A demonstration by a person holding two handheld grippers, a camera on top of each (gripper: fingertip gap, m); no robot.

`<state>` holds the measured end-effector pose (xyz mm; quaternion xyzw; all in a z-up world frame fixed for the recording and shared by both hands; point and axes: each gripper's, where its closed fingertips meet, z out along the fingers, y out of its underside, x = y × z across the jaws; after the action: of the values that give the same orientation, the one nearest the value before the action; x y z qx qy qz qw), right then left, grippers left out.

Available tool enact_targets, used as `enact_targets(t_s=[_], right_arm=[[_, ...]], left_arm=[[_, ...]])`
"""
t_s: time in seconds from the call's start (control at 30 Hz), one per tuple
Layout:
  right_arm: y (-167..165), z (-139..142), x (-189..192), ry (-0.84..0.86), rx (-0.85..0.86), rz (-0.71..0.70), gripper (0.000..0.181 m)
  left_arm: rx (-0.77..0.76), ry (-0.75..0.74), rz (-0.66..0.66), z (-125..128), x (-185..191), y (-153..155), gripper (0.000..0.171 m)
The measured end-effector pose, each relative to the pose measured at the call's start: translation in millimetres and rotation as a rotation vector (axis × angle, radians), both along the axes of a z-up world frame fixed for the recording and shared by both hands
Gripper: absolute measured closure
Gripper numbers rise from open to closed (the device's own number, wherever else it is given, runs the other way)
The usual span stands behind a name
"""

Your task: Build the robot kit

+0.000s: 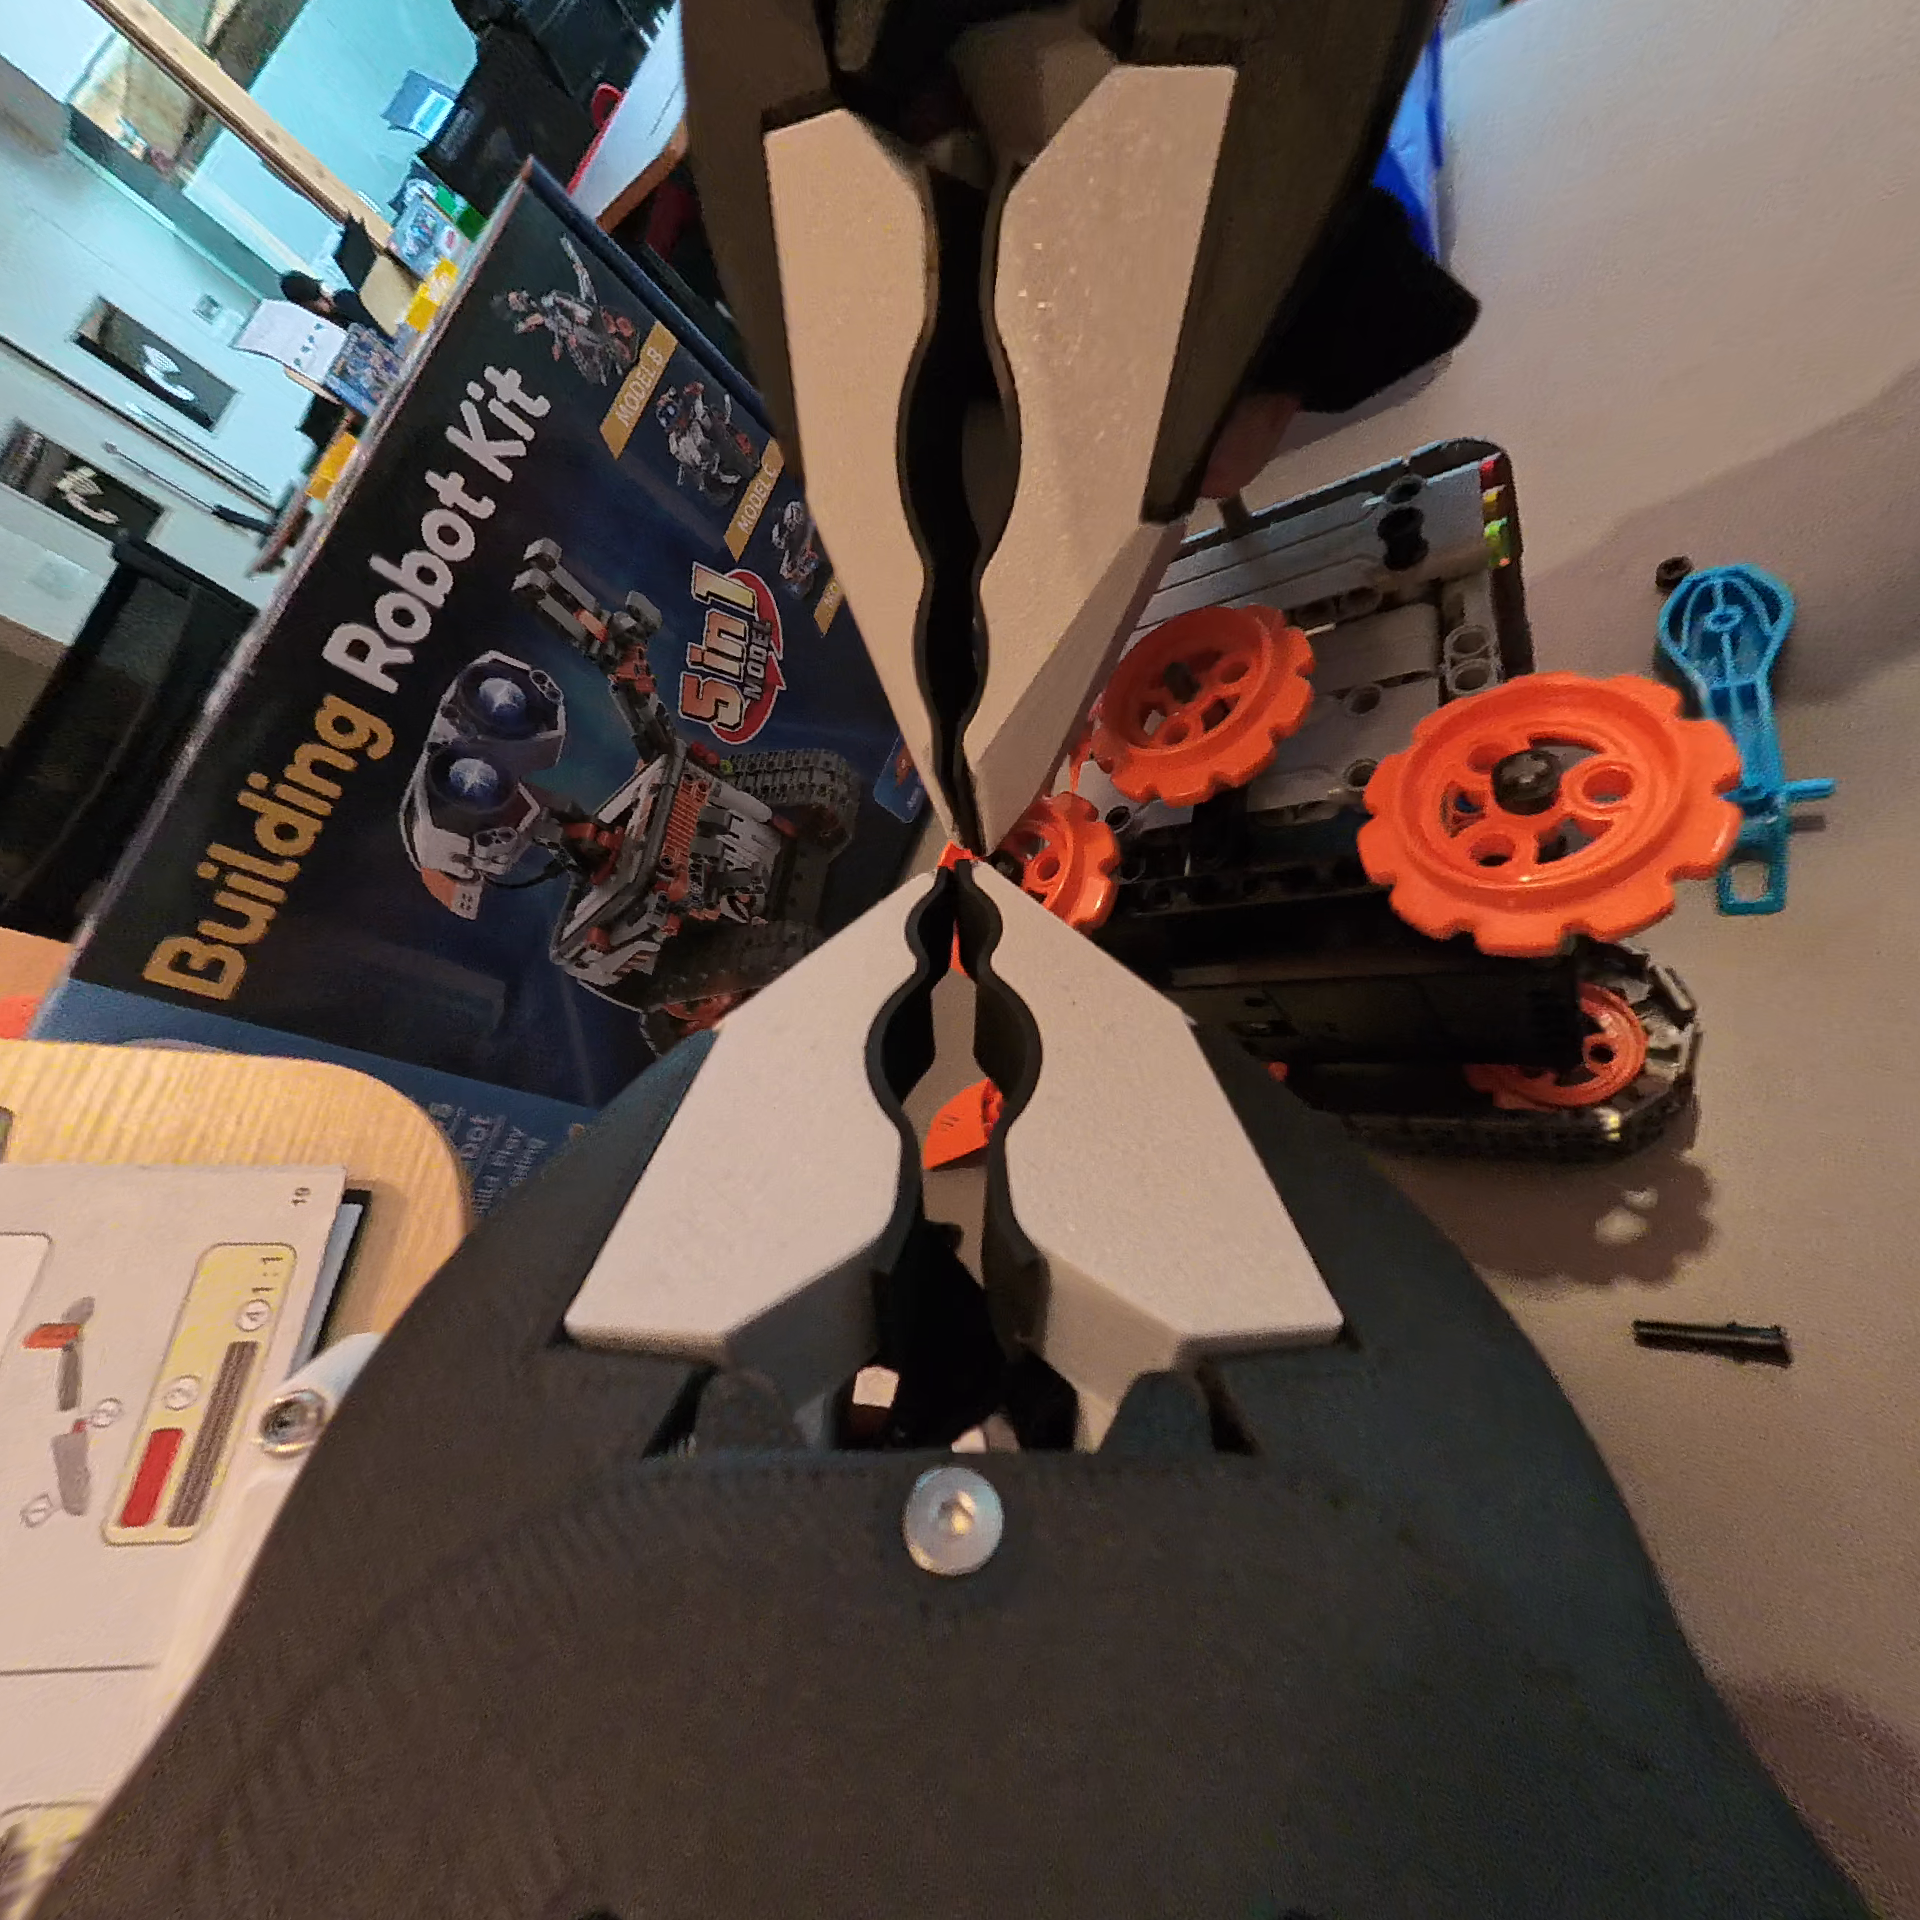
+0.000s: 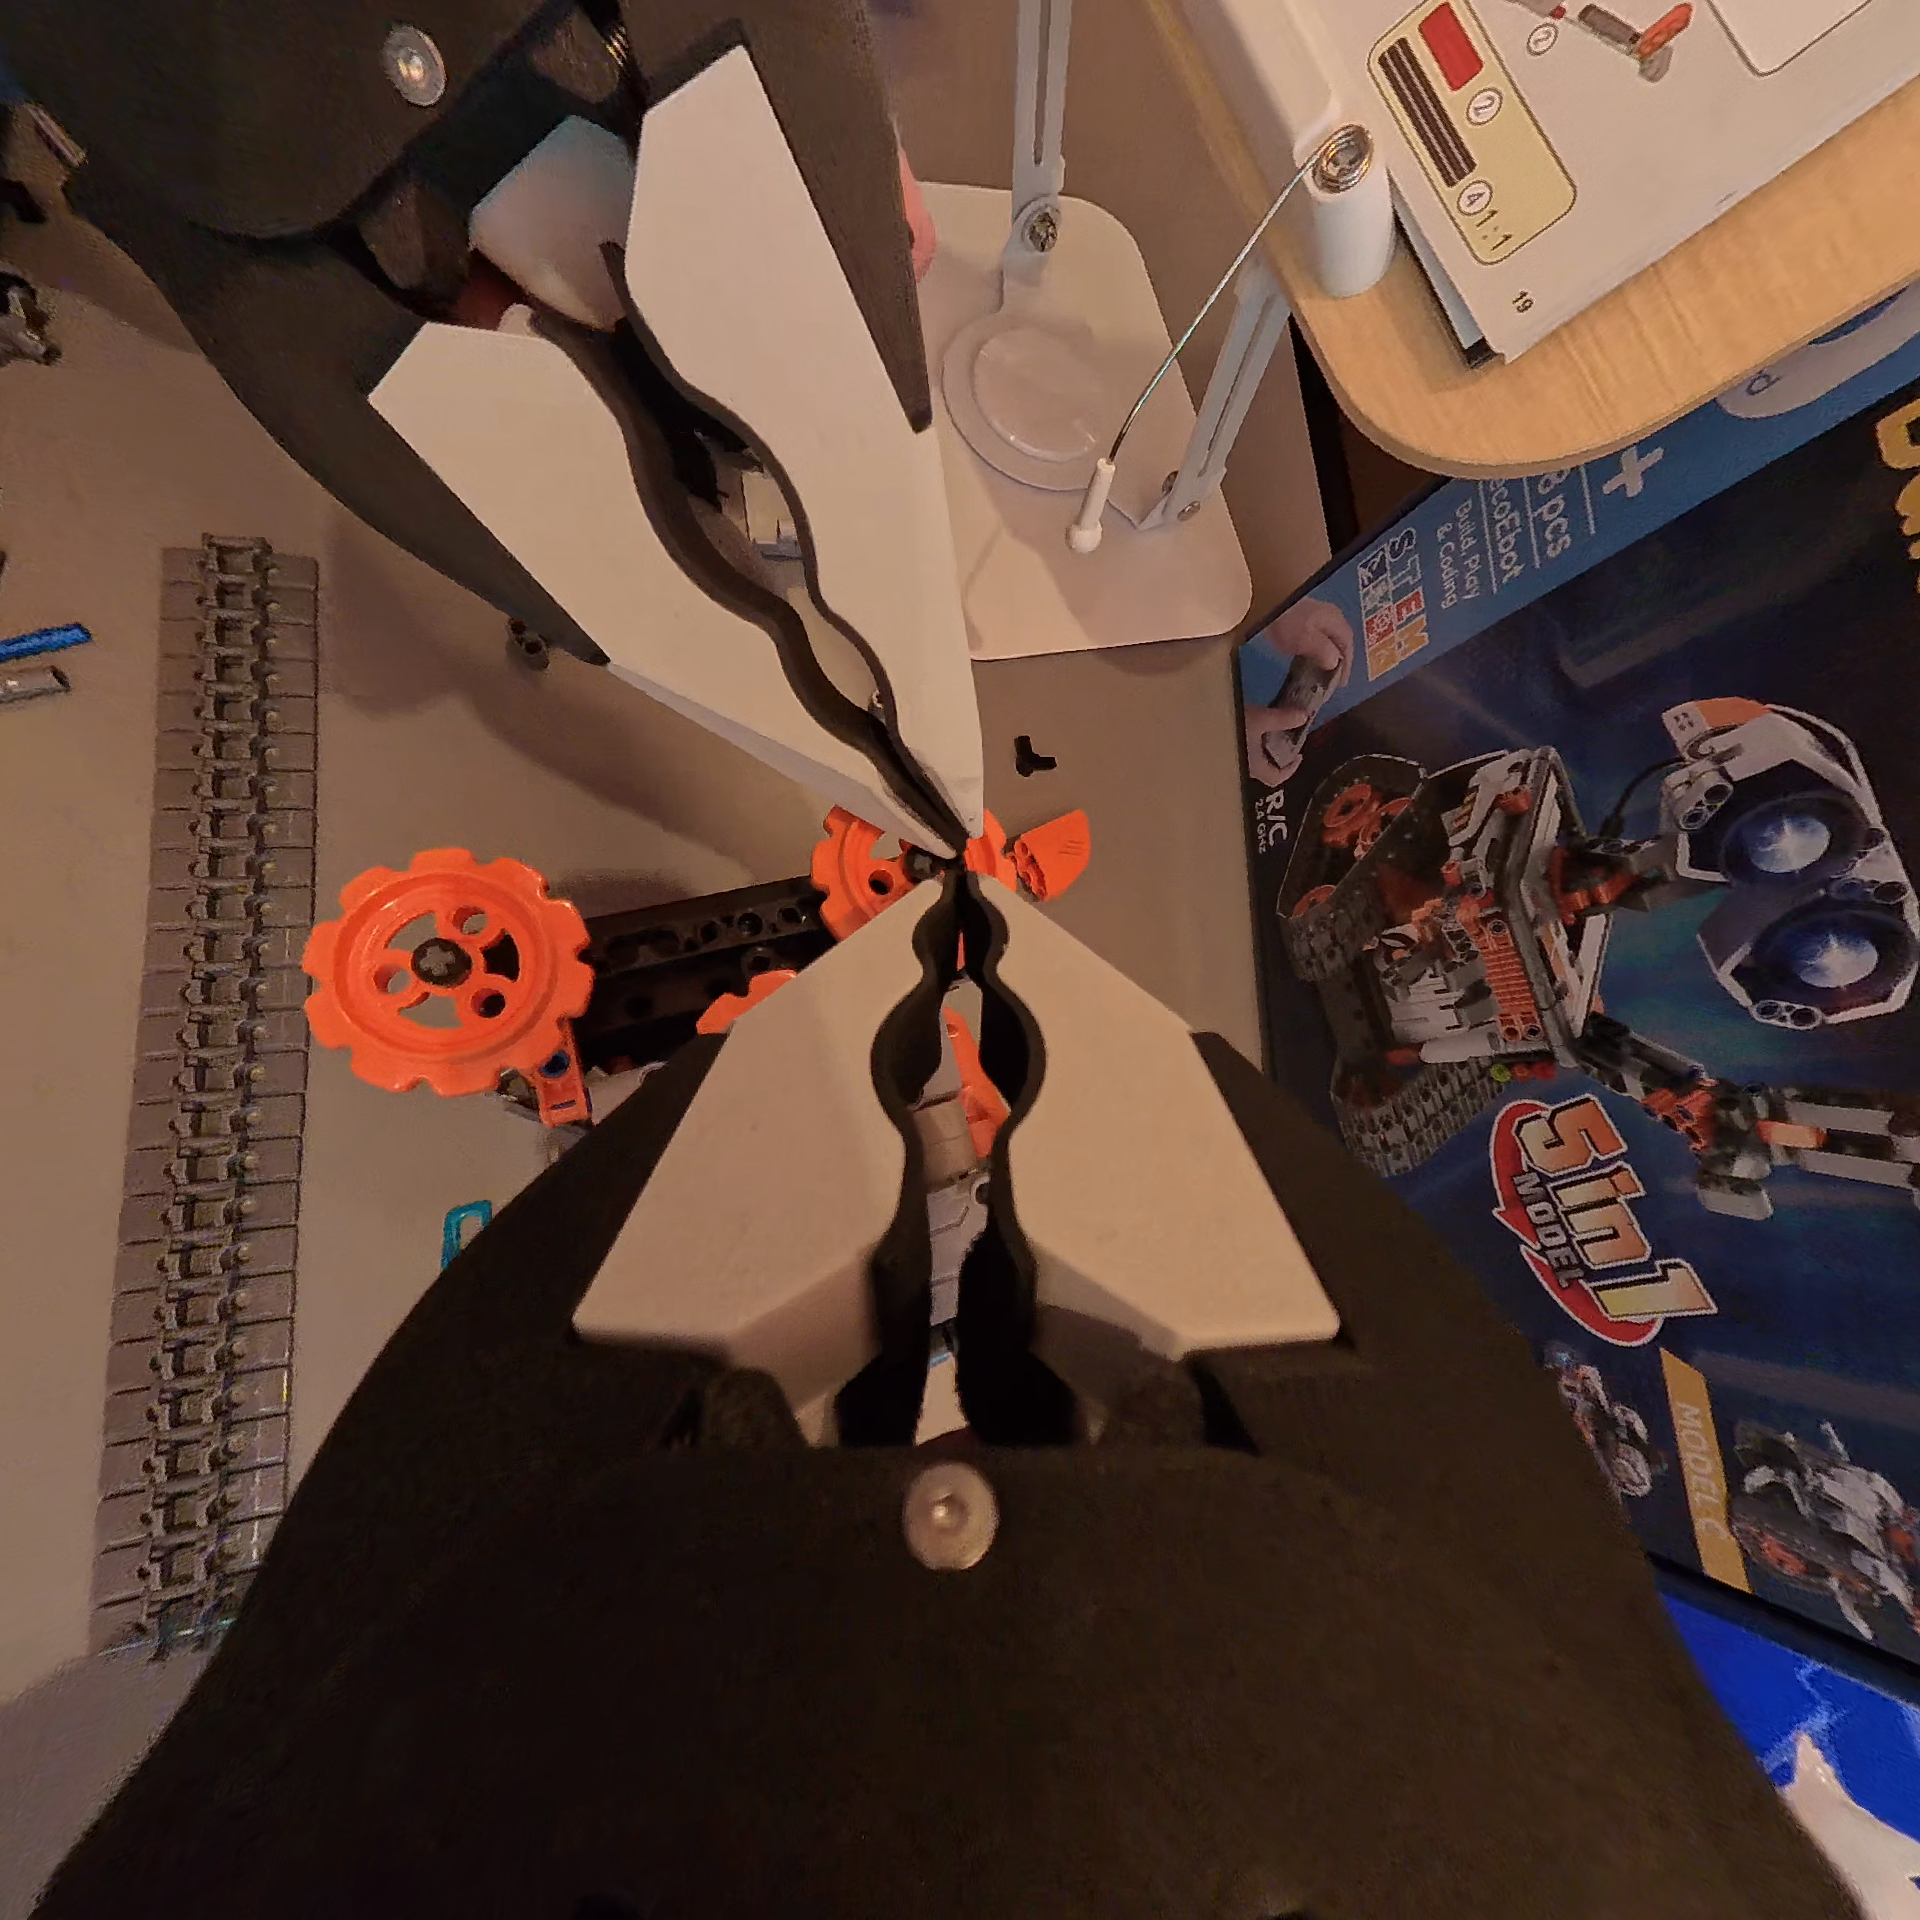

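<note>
at the meeting point of the two pairs of jaws sits a small orange piece [image 1: 961,1127], partly hidden between the pale fingers. the left gripper [image 1: 956,883] has its jaws drawn together, tips almost touching those of the right gripper [image 1: 961,821], which reaches in from the far side, jaws likewise together; whether either truly clamps a part i cannot tell.

in the right wrist view, the right gripper [image 2: 956,883] meets the left gripper [image 2: 951,831] tip to tip over an orange toothed wheel [image 2: 868,868], with an orange wedge piece [image 2: 1055,847] just beyond the tips.

just past the jaws lies a half-built tracked vehicle [image 1: 1382,810] with a large orange sprocket wheel [image 1: 1548,810], on a grey table [image 1: 1714,312]. beside it lie a blue plastic tool [image 1: 1730,707] and a black pin [image 1: 1709,1340].

to the other side of the jaws leans a dark blue kit box [image 1: 499,665], with an instruction booklet [image 1: 135,1382] on a wooden stand [image 1: 229,1101]. a loose grey track strip [image 2: 213,1091] lies flat, well apart from the jaws.
</note>
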<state>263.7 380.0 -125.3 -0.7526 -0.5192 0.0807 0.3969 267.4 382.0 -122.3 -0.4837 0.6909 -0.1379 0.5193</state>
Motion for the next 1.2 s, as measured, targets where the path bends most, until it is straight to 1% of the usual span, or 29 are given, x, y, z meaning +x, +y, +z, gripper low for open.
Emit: enact_targets(t_s=[0.13,0.27,0.4,0.5,0.67,1.07,1.13,1.2], right_arm=[[0.2,-0.8,1.8,-0.036,0.004,0.002,0.181],[0.1,-0.5,3.2,-0.006,0.009,0.006,0.181],[-1.3,2.1,1.2,0.014,0.032,0.02,0.181],[-4.0,13.3,-1.2,0.09,0.044,0.036,0.181],[-5.5,3.9,-1.7,0.051,0.007,0.049,0.181],[-2.5,4.0,1.6,0.048,-0.012,0.032,0.181],[0.3,2.2,4.1,0.043,-0.01,0.021,0.181],[-1.1,1.6,4.5,0.057,-0.018,0.03,0.181]], left_arm=[[0.091,0.024,-0.011,2.5,1.2,-2.3,0.171],[0.021,0.004,-0.032,1.9,-1.2,-3.0,0.171],[0.048,0.059,-0.051,0.9,-2.3,-4.9,0.171],[0.047,0.083,-0.062,0.7,-1.7,-5.6,0.171],[0.051,0.136,-0.069,-0.1,-1.3,-4.2,0.171],[0.054,0.226,-0.097,-1.2,0.2,-8.6,0.171],[0.061,0.227,-0.101,-0.4,1.0,-8.0,0.171],[0.035,0.202,-0.087,2.4,1.9,-5.8,0.171]])
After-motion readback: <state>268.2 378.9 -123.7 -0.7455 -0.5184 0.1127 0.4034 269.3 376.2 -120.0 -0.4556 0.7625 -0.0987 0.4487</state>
